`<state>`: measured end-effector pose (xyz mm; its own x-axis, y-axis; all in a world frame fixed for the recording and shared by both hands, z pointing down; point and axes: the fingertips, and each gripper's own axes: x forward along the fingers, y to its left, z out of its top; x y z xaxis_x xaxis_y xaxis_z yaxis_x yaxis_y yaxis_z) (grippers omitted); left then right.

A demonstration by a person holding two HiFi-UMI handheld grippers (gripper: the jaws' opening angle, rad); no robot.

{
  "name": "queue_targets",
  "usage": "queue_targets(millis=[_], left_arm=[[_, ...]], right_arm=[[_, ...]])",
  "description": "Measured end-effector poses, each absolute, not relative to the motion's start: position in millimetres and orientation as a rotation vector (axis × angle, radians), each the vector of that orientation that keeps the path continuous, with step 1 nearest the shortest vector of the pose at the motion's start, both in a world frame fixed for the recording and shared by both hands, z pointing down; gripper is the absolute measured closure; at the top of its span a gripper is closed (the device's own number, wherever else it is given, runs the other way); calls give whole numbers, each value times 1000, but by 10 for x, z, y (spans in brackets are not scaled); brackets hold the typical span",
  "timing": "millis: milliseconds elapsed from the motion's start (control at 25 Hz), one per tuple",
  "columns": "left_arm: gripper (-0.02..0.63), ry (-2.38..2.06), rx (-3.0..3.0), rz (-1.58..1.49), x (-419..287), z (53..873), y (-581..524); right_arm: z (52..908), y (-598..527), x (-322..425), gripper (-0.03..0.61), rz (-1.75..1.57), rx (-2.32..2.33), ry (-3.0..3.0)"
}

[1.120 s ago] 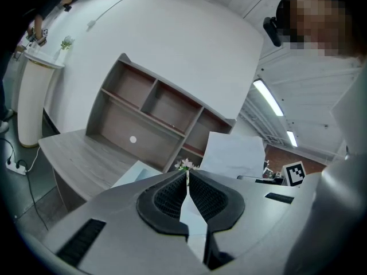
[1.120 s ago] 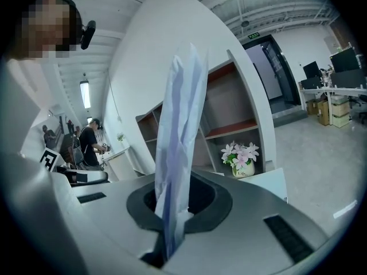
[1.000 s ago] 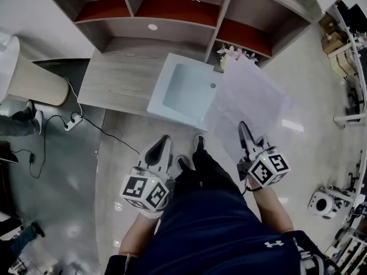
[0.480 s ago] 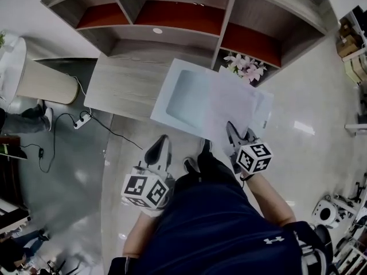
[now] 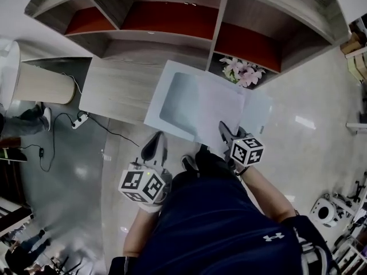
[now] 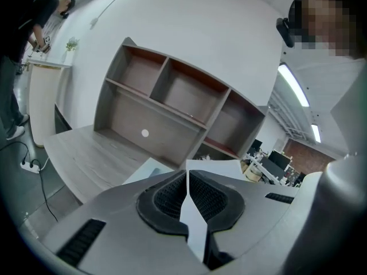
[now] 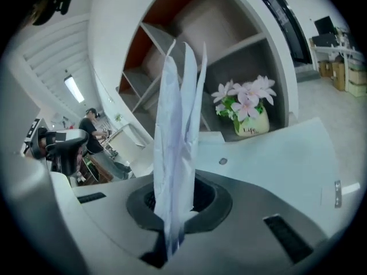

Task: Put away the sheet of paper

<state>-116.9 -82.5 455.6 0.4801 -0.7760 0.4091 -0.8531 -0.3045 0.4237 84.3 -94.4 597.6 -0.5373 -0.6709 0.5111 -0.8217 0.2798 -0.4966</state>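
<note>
Pinching the sheet of paper (image 5: 217, 109) by one edge, the right hand-held gripper (image 5: 225, 133) may let it flop past the tray (image 5: 155, 105) ahead.

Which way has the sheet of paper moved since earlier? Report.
Yes. The sheet of paper moved left, from the white case's right side to its middle.

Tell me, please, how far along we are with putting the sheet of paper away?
Done: the sheet of paper is off the desk, pinched in the shut right claw. In hand: it is held over the white tray in the head view. Left: lower it in and release. The left claw is shut and empty.
</note>
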Motion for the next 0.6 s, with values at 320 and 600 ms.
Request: queue_targets(millis=[320,600], left_arm=[[588,-1324,2118,194,-969,4608,-1045],[588,-1342,2113,204,-837,4605,-1155]], right_arm=[[6720,-949,1091,565,1552,1376,-2140],[7074,-974,1260,565,1677,1380,-2004]])
